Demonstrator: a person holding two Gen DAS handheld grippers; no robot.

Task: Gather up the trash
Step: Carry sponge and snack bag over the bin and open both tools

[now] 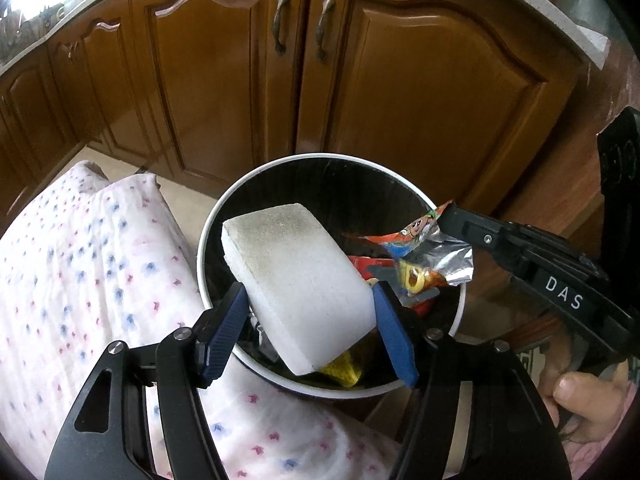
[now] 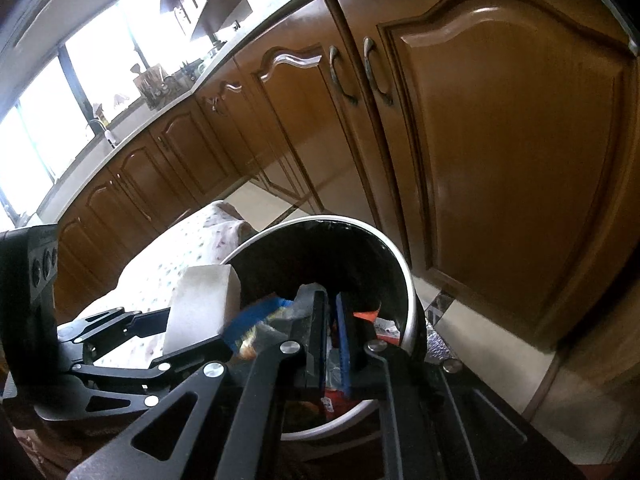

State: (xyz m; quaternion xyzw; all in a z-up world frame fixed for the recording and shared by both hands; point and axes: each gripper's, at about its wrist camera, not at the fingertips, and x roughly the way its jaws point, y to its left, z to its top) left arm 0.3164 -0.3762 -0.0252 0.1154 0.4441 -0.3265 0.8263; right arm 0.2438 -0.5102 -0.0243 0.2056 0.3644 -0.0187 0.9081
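A round trash bin [image 1: 208,216] with a white rim and black liner stands on the floor before the cabinets. My left gripper [image 1: 310,304] is shut on a white sponge block [image 1: 296,276], dirty on top, held over the bin's mouth. My right gripper [image 2: 331,312] is shut on a colourful foil snack wrapper [image 1: 424,240], also over the bin; in its own view the wrapper [image 2: 332,364] shows between the nearly closed blue pads. Red and yellow wrappers [image 1: 344,372] lie inside the bin. The sponge [image 2: 200,304] and bin rim [image 2: 408,280] show in the right wrist view too.
Brown wooden cabinet doors [image 1: 400,92] with metal handles stand right behind the bin. A white cloth with small pink and blue flowers [image 1: 80,272] lies left of the bin. Crumpled foil [image 2: 436,340] lies on the floor at the bin's right.
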